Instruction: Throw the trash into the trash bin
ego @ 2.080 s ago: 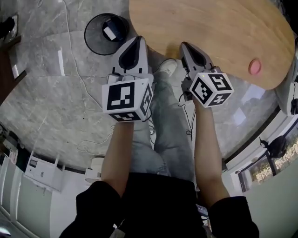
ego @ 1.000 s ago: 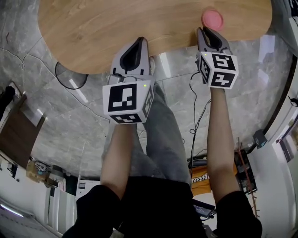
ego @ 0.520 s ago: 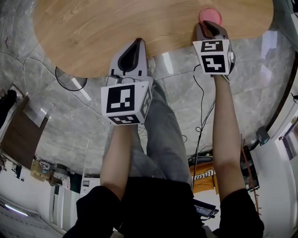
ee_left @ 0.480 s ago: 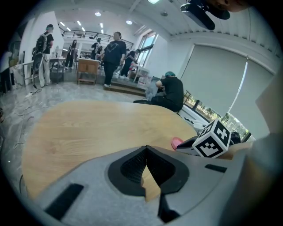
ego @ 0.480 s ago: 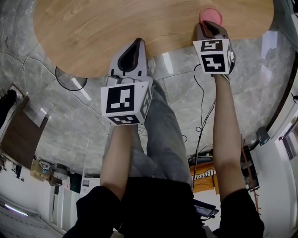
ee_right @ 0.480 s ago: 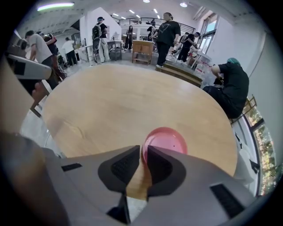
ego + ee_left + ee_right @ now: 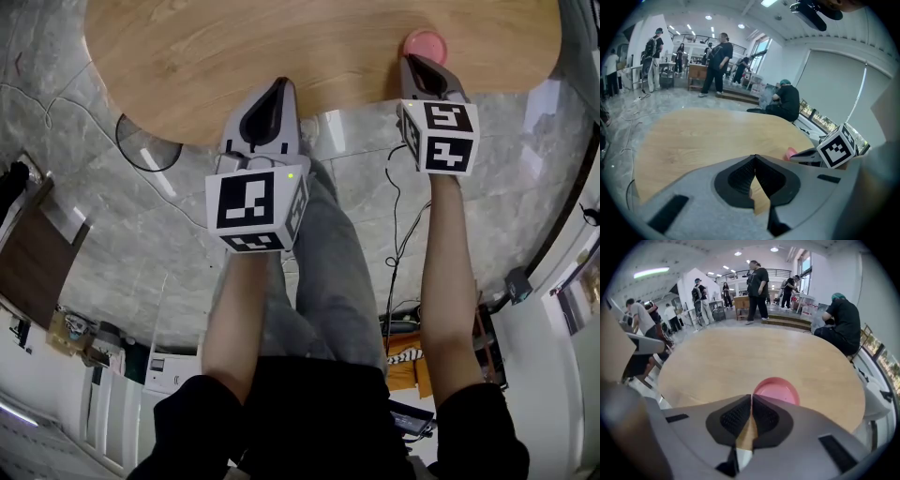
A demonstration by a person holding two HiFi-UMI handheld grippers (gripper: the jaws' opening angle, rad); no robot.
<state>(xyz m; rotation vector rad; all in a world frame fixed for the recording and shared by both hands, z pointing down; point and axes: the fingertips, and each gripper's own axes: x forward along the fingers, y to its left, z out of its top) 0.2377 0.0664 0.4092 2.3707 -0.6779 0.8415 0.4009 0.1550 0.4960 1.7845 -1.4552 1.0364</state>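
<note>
Nearest to me, both forearms extend forward over the grey stone floor, each carrying one tool. A black cable lies on the floor below the right forearm.

Left tool: clenched. In the left gripper view its two ribbed pads meet at the tips, with nothing between them. The tip hangs over the near edge of the surface, about midway along that edge, above bare wood.

Right tool: clenched. In the right gripper view the pads are pressed together at the tips and grip nothing. The tip is at the near edge of the surface, toward its right end.

Pink round item: it lies flat on the surface, close to the near edge at the right end, directly beyond the right tool's tip. It is outside the jaws. I cannot tell whether the tip touches it.

Trash bin: a black round rim on the floor, left of the left tool, partly covered by the near left edge of the surface. It is well apart from the pink round item. Its contents cannot be made out.

Beyond the far edge of the surface, one person in dark clothing crouches. Several persons stand farther back in the hall.
</note>
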